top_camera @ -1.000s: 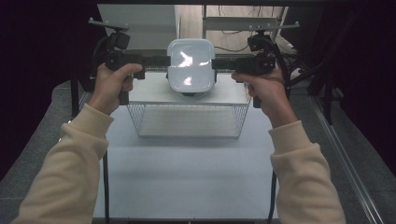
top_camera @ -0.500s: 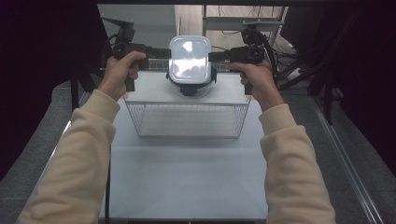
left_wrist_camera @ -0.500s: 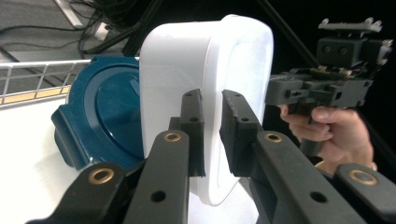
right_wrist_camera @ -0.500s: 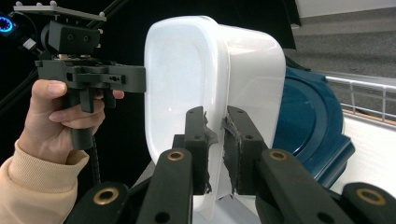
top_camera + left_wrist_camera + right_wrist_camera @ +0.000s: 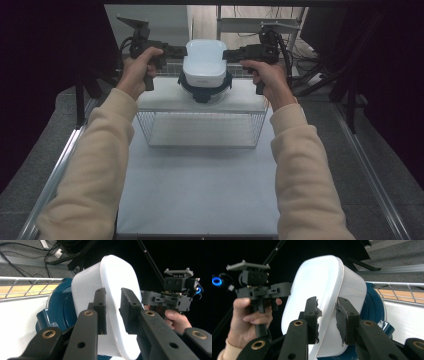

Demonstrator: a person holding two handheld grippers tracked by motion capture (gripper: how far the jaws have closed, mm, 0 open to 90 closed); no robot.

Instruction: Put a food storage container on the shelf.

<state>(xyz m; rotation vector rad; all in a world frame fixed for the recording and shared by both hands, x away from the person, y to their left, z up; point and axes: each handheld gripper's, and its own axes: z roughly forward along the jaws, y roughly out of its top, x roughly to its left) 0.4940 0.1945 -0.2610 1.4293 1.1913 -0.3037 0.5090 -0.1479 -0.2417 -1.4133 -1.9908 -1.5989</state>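
- Tools first: the left tool (image 5: 176, 51) sits at the 9 o'clock side of the white container (image 5: 204, 64), the right tool (image 5: 231, 54) at its 3 o'clock side.
- Left tool's jaws have just been opening; in the left gripper view its black pads straddle the container's rim (image 5: 117, 302), slightly parted, with contact unclear.
- Right tool's jaws have just been opening too; its worn pads flank the same rim (image 5: 329, 305) with a small gap.
- White container sits on a dark blue base (image 5: 204, 91), at 12 o'clock on the worktop (image 5: 200, 185).
- Wire basket (image 5: 201, 128) lies just below the container, toward 6 o'clock.
- Cables (image 5: 305, 60) crowd the floor at 2 o'clock.
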